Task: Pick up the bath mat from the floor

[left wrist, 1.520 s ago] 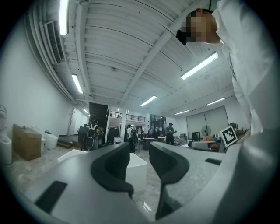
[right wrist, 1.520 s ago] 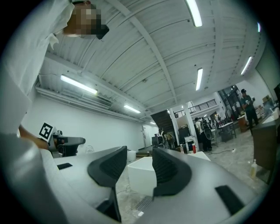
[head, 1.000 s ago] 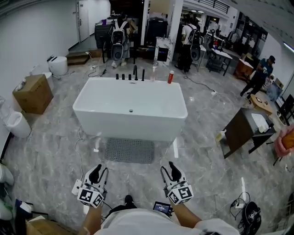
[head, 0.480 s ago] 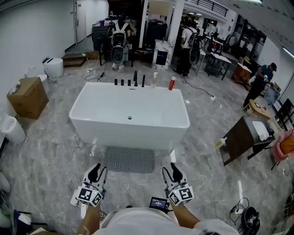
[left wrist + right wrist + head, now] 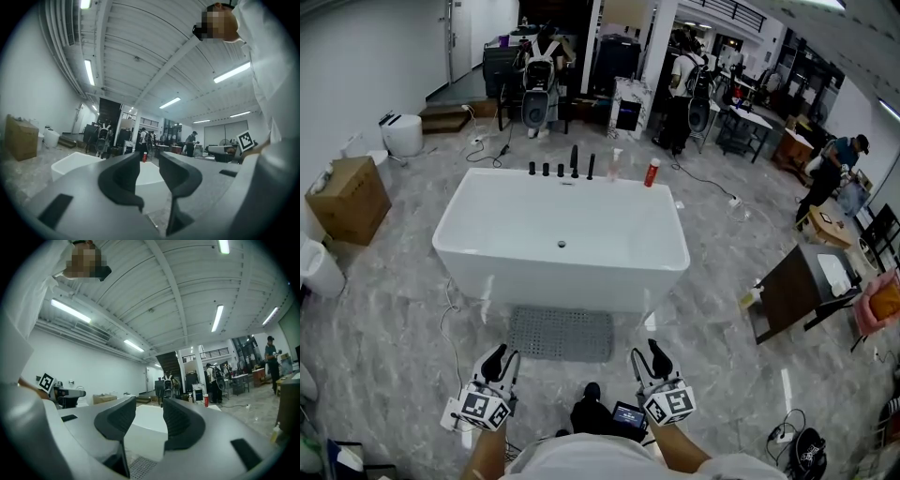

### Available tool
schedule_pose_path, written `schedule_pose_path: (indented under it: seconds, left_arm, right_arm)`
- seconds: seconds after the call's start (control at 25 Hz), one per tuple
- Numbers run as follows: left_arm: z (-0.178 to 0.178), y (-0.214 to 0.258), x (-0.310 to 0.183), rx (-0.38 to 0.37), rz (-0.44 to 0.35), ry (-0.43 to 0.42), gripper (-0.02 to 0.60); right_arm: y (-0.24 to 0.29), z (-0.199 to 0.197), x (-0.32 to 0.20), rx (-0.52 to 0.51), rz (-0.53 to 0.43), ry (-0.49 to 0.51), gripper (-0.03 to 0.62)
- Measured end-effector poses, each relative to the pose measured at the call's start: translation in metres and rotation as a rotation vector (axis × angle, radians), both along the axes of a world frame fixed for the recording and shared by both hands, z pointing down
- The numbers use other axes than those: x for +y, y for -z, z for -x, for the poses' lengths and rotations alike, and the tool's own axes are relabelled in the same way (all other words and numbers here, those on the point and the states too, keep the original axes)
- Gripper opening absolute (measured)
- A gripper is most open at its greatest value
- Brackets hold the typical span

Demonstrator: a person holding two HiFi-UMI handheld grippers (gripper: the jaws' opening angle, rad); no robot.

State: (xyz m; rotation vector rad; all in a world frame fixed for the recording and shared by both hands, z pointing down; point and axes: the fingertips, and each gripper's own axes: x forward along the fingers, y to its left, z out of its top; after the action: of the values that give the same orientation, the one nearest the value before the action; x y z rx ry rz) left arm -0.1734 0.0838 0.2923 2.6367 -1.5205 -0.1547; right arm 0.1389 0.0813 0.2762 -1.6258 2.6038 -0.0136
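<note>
A grey dotted bath mat (image 5: 561, 334) lies flat on the marble floor, right against the front of a white bathtub (image 5: 562, 234). My left gripper (image 5: 495, 363) hovers near the mat's near left corner, held high off the floor, jaws apart with nothing between them. The right gripper (image 5: 655, 358) hangs just right of the mat's near right corner, also open and empty. In the left gripper view my left gripper (image 5: 149, 165) points at the tub (image 5: 75, 164). The right gripper (image 5: 149, 411) frames the tub (image 5: 145, 425), with a corner of the mat (image 5: 143, 468) below.
Faucet fittings (image 5: 572, 159) and a red bottle (image 5: 651, 172) stand on the tub's far rim. A cardboard box (image 5: 347, 199) sits left, a dark table (image 5: 792, 289) right. A cable (image 5: 447, 323) trails on the floor left of the mat. People stand at the back (image 5: 684, 82) and right (image 5: 834, 171).
The view has moved forward: tub and mat now lie closer below me. My foot shows between the grippers. Both grippers keep their spacing and gap.
</note>
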Motion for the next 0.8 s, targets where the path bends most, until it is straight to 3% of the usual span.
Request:
schedule_pose_path:
  seconds: [0.48, 0.8]
  left_arm:
    - [-0.010, 0.018, -0.121, 0.028, -0.001, 0.056, 0.132]
    - [-0.023, 0.019, -0.184, -0.007, 0.011, 0.102, 0.130]
  right_arm:
    - [-0.001, -0.003, -0.132, -0.058, -0.006, 0.077, 0.198]
    - [-0.021, -0.019, -0.199, -0.063, 0.029, 0.144, 0.198]
